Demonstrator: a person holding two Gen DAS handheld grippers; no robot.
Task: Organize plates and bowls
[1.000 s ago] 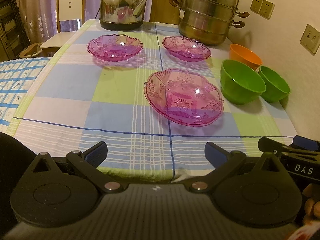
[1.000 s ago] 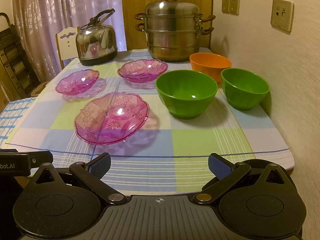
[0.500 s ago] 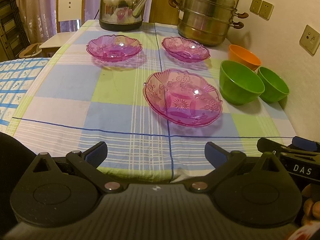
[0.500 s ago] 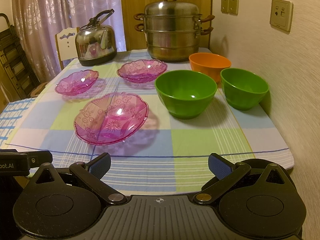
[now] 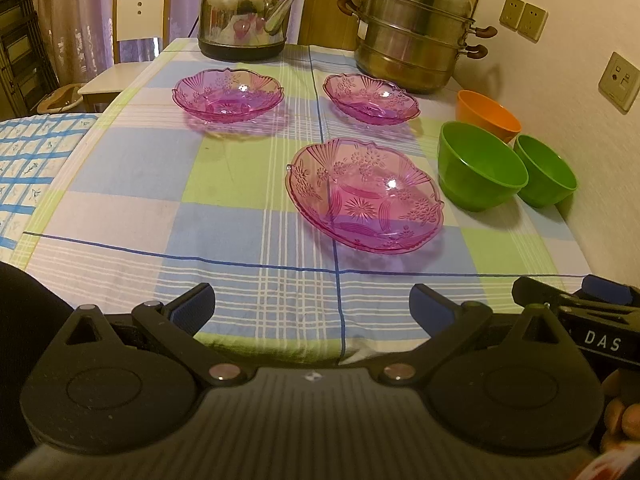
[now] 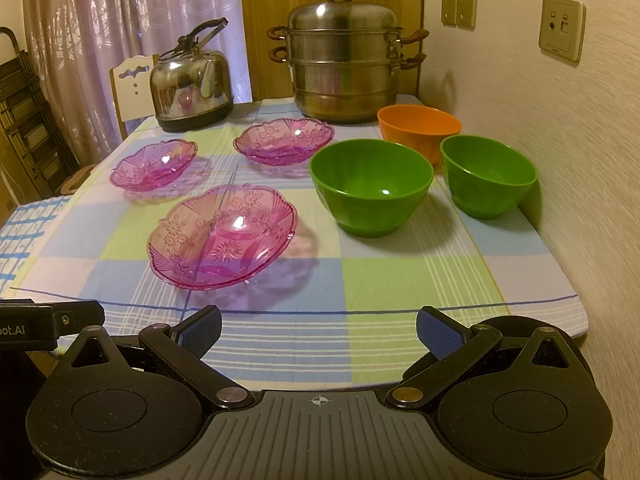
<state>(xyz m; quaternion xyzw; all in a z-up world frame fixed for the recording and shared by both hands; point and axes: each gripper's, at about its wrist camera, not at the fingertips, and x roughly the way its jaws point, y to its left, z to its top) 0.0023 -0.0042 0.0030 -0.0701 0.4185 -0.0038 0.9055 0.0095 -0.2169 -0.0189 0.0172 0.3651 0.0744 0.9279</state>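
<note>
Both tongs sit at the near edge of the table (image 6: 460,280), above the checked cloth. Left gripper (image 5: 312,304): blue pads spread wide, nothing between them. Right gripper (image 6: 318,330): same, pads wide apart and empty. In the left wrist view I see the right unit's black body at the lower right, so the two are side by side.

Plates: three pink glass plates lie on the cloth, all apart from one another. The large pink plate (image 6: 222,236) is nearest, just ahead of both grippers. The left small pink plate (image 6: 154,164) and the right small pink plate (image 6: 284,140) sit farther back.

Bowls: grouped along the wall side. The large green bowl (image 6: 372,186) stands beside the large pink plate, not touching it. The small green bowl (image 6: 488,174) is just right of it, by the wall. The orange bowl (image 6: 418,126) is behind the two; I cannot tell whether it touches them. All are upright and unstacked.

Far end: kettle (image 6: 190,88) and steel steamer pot (image 6: 344,60). A chair (image 5: 140,12) stands beyond the table's left side.
</note>
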